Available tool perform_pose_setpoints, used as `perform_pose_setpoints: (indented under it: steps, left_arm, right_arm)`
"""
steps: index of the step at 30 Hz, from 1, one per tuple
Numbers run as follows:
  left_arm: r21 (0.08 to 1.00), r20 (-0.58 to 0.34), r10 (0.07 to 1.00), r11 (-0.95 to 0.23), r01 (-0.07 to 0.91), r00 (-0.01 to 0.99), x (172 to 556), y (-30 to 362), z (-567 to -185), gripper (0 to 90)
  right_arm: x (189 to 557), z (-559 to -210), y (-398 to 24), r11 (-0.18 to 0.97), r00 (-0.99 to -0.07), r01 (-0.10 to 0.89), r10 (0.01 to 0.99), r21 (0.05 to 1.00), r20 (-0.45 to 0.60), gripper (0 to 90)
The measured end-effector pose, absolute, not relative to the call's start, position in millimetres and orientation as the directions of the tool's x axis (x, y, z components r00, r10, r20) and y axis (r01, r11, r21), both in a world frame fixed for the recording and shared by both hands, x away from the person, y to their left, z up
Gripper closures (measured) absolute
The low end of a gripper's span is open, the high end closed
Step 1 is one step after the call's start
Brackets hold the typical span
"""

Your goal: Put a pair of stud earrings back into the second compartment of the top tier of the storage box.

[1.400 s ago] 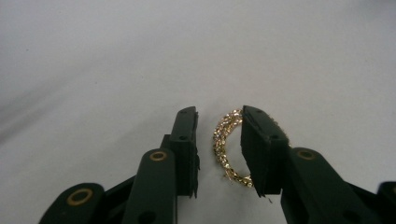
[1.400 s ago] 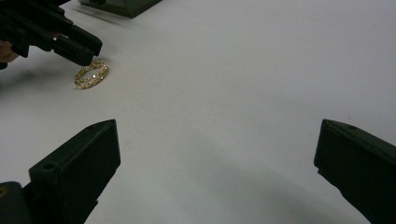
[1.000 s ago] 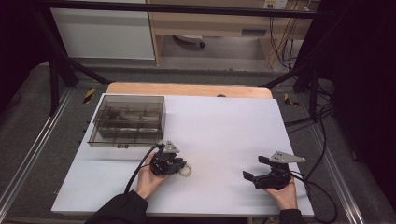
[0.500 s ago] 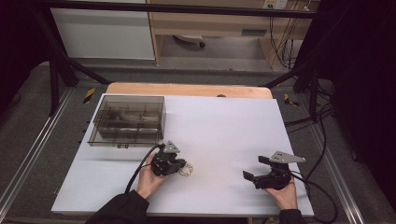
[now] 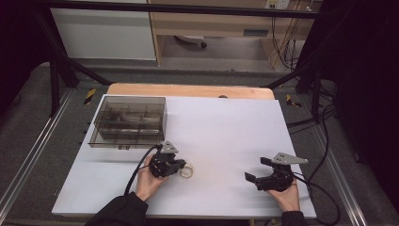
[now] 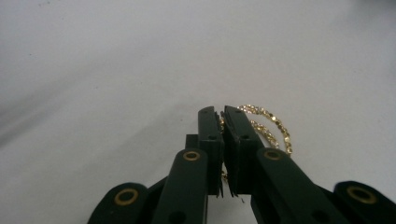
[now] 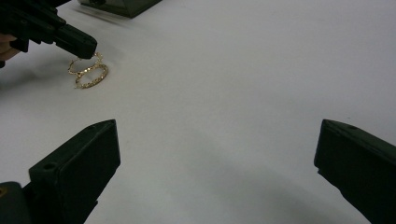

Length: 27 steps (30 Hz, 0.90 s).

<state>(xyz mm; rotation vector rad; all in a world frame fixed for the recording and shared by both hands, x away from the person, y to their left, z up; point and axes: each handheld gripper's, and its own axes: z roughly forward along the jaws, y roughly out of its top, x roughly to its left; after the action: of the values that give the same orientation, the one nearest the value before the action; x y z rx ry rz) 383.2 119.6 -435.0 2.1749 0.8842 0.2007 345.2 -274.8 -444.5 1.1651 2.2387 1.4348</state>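
A piece of gold beaded jewellery (image 5: pixel 187 171) made of two hoops lies on the white table (image 5: pixel 226 132), left of the middle near the front. My left gripper (image 5: pixel 180 166) is shut on its near edge. In the left gripper view the two jaws meet on the gold hoops (image 6: pixel 273 128), which curve out to the right of the tips (image 6: pixel 223 114). From the right gripper view, one of the gold hoops (image 7: pixel 89 73) lies flat and the other tilts up under the left gripper (image 7: pixel 83 46). My right gripper (image 5: pixel 256 170) rests open at the front right with nothing between its jaws (image 7: pixel 217 140).
A clear smoky plastic box (image 5: pixel 128 123) with compartments stands at the back left of the table, and its corner (image 7: pixel 122 6) shows in the right gripper view. A black cable (image 5: pixel 139 168) trails from the left gripper. A wooden strip (image 5: pixel 188 90) runs along the table's far edge.
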Motion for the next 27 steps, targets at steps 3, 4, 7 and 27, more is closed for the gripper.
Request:
perform_pose_setpoints:
  steps: [3,4,7,27]
  left_arm:
    - [0.711,-0.123,0.651,-0.469,0.524,0.749,380.3,121.5,-431.8,85.5]
    - [0.711,-0.121,0.649,-0.47,0.522,0.751,379.4,122.6,-430.6,85.5]
    - [0.715,-0.119,0.65,-0.468,0.519,0.75,376.7,125.5,-427.1,85.5]
    - [0.731,-0.103,0.663,-0.456,0.509,0.741,359.7,155.5,-398.3,85.6]
  right_arm:
    - [345.2,-444.7,-274.8,0.203,-0.655,0.494,0.726,0.846,0.208,0.7]
    - [345.3,-444.7,-274.7,0.202,-0.655,0.493,0.726,0.846,0.208,0.7]
    - [345.3,-444.8,-274.6,0.202,-0.654,0.494,0.727,0.846,0.208,0.7]
    - [345.3,-445.0,-274.6,0.206,-0.653,0.496,0.729,0.844,0.206,0.7]
